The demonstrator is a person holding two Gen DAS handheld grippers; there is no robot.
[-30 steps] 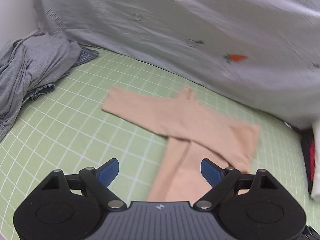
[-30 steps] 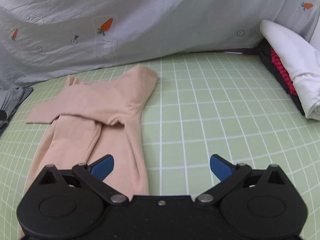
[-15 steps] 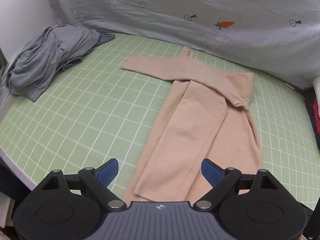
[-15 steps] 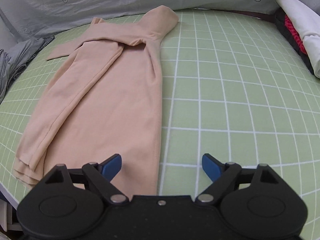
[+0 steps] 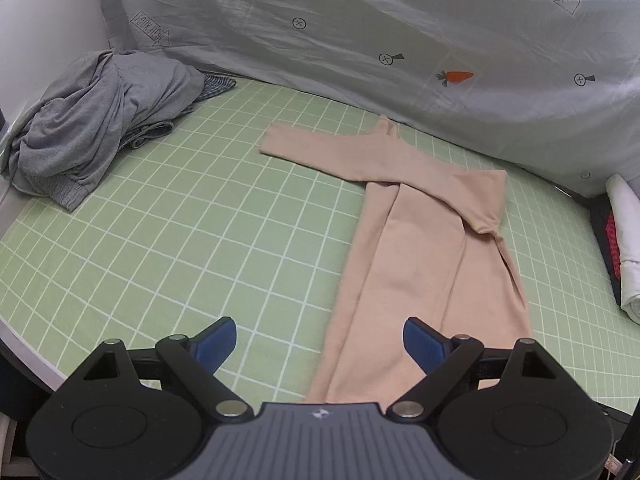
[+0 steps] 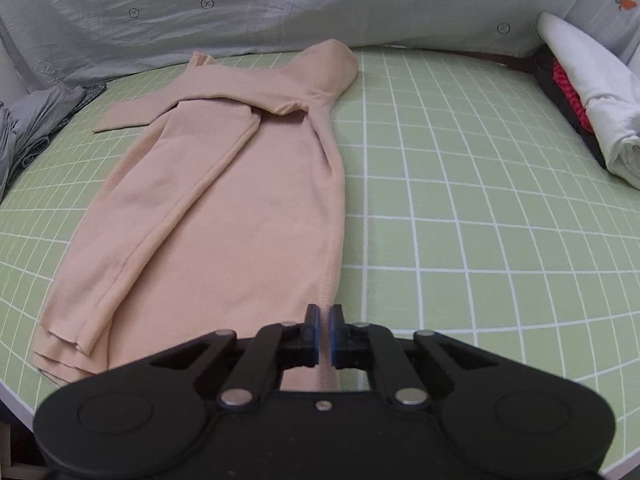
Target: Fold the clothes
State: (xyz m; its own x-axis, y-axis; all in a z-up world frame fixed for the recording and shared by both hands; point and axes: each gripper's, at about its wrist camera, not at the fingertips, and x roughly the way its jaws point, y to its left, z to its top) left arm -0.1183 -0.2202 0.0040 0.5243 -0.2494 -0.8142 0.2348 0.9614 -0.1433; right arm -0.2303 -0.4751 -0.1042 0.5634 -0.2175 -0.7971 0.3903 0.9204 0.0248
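A beige long-sleeved garment (image 5: 432, 248) lies flat on the green grid mat (image 5: 200, 240), sleeves folded across its body, hem toward me. It also shows in the right wrist view (image 6: 240, 200). My left gripper (image 5: 320, 344) is open and empty, hovering over the garment's near left hem. My right gripper (image 6: 324, 336) is shut at the garment's near right hem corner; the cloth edge runs between its fingertips (image 6: 311, 334), so it appears to pinch the hem.
A heap of grey clothes (image 5: 92, 128) lies at the far left of the mat. A stack of folded clothes, white on red and black (image 6: 580, 92), sits at the right edge. A grey printed sheet (image 5: 400, 40) hangs behind. The mat's near edge (image 6: 24, 396) is close.
Both grippers have pulled back toward the near hem. My right gripper has gone from open to shut at the hem's right corner. My left gripper stays open.
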